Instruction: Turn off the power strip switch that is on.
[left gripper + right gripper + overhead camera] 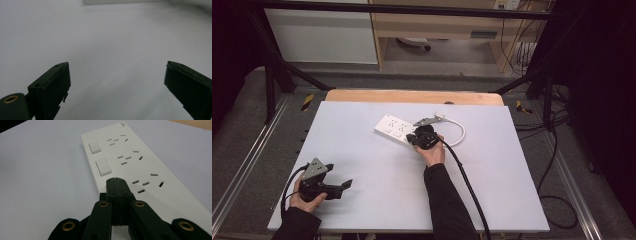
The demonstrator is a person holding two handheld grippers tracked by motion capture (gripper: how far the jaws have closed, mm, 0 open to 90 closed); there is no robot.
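A white power strip [396, 128] is lying on the pale tabletop [377, 195], its white cord [458, 131] looping away from its near end. The right gripper [117, 185] is hovering over that near end with its fingers pressed together, tips sitting where a third rocker switch would be, in line with the two switches [103, 166] farther along the strip. Held closed like that, the fingers are probably serving as a single blunt point for pushing the switch, though whether they are touching it is hard to tell. The left gripper [116, 82] is resting well away from the strip, toward the person's side, fingers spread wide over bare tabletop and holding nothing, seemingly parked out of the way.
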